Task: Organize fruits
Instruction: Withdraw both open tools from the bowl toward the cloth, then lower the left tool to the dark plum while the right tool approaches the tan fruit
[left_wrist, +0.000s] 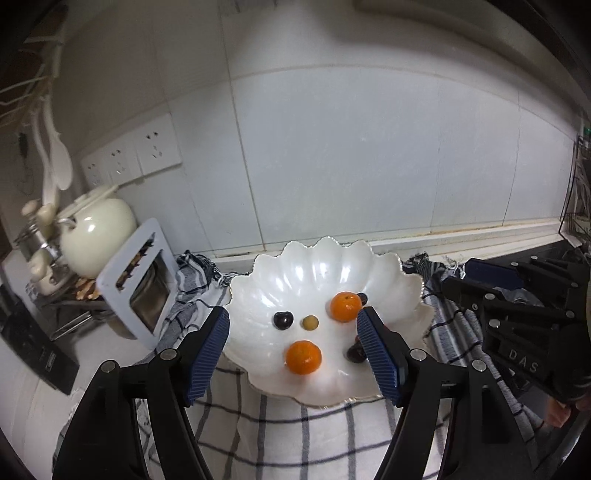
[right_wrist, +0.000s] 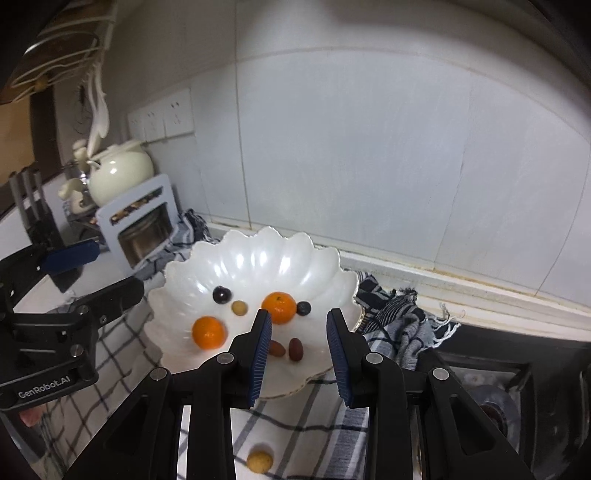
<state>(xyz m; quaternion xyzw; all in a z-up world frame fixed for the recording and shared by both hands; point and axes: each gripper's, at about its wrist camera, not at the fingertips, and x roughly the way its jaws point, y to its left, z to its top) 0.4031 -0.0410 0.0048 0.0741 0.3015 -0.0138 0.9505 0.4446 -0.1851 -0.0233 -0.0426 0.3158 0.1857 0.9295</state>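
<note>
A white scalloped bowl (left_wrist: 317, 266) (right_wrist: 258, 254) stands on a checked cloth. In it lie two oranges (left_wrist: 303, 357) (left_wrist: 345, 306), a dark grape (left_wrist: 282, 320), a small yellow fruit (left_wrist: 309, 323) and further dark fruits partly hidden by a finger. The right wrist view adds two brown dates (right_wrist: 295, 349) and a blue-black berry (right_wrist: 303, 308) in the bowl. Another small yellow fruit (right_wrist: 259, 461) lies on the cloth in front of the bowl. My left gripper (left_wrist: 293, 315) hovers open over the bowl's near side. My right gripper (right_wrist: 299, 319) holds a narrow gap with nothing in it.
A cream teapot (left_wrist: 98, 236) and a white holder with a metal jar (left_wrist: 142, 284) stand at the left by the tiled wall. Wall sockets (left_wrist: 147, 151) sit above them. The checked cloth (left_wrist: 295, 435) covers the counter. A stove (right_wrist: 491, 387) lies to the right.
</note>
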